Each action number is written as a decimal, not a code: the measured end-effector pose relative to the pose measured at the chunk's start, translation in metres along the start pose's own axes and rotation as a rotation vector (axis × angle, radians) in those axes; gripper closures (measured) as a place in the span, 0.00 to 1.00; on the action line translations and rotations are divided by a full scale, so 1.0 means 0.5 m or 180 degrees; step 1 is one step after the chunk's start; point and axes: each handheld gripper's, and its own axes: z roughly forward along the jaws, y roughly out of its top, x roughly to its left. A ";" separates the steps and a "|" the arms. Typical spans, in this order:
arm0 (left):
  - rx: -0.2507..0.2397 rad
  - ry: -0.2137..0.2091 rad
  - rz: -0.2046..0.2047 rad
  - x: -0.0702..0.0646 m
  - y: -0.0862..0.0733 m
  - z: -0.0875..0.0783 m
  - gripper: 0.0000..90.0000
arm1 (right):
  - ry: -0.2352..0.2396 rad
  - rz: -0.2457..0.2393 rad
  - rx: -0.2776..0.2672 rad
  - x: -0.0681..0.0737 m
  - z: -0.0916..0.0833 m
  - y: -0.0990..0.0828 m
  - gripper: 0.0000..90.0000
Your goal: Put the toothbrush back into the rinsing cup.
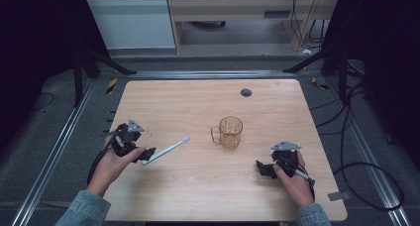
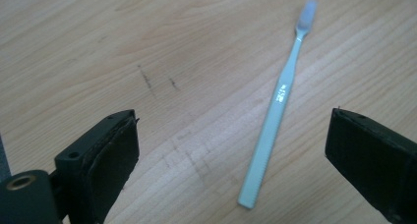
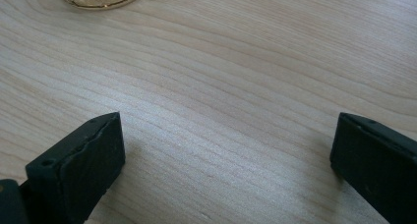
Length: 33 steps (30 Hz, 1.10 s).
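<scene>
Left gripper (image 1: 147, 153) sits low at the near left of the tabletop (image 1: 198, 102), held from behind by the left hand (image 1: 111, 164); fingers spread wide, holding nothing. Toothbrush (image 2: 278, 103) lies flat on the wood between them, head pointing far-right toward the amber mug (image 1: 230, 132). Right gripper (image 1: 261, 167) rests near right, aimed left, fingers open and empty.

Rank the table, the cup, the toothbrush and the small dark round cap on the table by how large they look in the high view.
1. The table, by far the largest.
2. The toothbrush and the cup: the toothbrush is longer but thin, the cup is bulkier, so I do not rank them.
3. The dark round cap, smallest.
</scene>
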 end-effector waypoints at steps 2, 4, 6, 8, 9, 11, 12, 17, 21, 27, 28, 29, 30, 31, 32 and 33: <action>0.0109 -0.0028 0.0113 -0.009 0.012 0.002 0.08 | 0.0008 0.0026 0.0006 0.001 -0.001 0.000 0.00; 0.0188 -0.0046 0.0225 -0.017 0.024 0.005 0.10 | 0.0008 0.0027 0.0008 0.001 -0.001 0.000 0.00; 0.0226 -0.0077 0.0255 -0.022 0.031 0.007 0.10 | 0.0008 0.0026 0.0007 0.001 -0.001 0.000 0.00; 0.0306 -0.0133 0.0373 -0.034 0.043 0.019 0.11 | 0.0008 0.0029 0.0008 0.001 -0.001 0.001 0.00; 0.0416 -0.0158 0.0476 -0.044 0.049 0.030 0.13 | 0.0006 0.0028 0.0008 0.001 -0.001 0.000 0.00; 0.0466 -0.0161 0.0531 -0.048 0.053 0.036 0.14 | 0.0000 0.0000 0.0000 0.000 0.000 0.000 0.00; 0.0500 -0.0181 0.0549 -0.053 0.058 0.041 0.14 | 0.0007 0.0025 0.0006 0.001 -0.001 0.000 0.00; 0.0753 -0.0310 0.0805 -0.070 0.089 0.064 0.21 | 0.0006 0.0028 0.0008 0.001 -0.001 0.000 0.00; 0.0827 -0.0332 0.0823 -0.070 0.102 0.076 0.24 | 0.0006 0.0026 0.0007 0.001 -0.001 0.000 0.00; 0.0988 -0.0497 0.0782 -0.070 0.108 0.095 0.24 | 0.0006 0.0028 0.0008 0.001 -0.001 0.001 0.00; 0.1047 -0.0530 0.0792 -0.071 0.109 0.101 0.22 | 0.0006 0.0028 0.0008 0.001 -0.001 0.001 0.00; 0.1124 -0.0451 0.0841 -0.069 0.116 0.114 0.23 | 0.0006 0.0028 0.0008 0.001 -0.001 0.001 0.00; 0.1124 -0.0451 0.0841 -0.069 0.116 0.114 0.24 | 0.0006 0.0028 0.0008 0.001 -0.001 0.001 0.00; 0.1156 -0.0430 0.0833 -0.067 0.118 0.122 0.24 | 0.0006 0.0028 0.0008 0.001 -0.001 0.001 0.00; 0.1182 -0.0446 0.0819 -0.064 0.121 0.128 0.25 | 0.0006 0.0026 0.0007 0.001 0.000 0.000 0.00; 0.1189 -0.0461 0.0799 -0.061 0.123 0.134 0.26 | -0.0002 -0.0002 -0.0002 0.000 0.000 0.000 0.00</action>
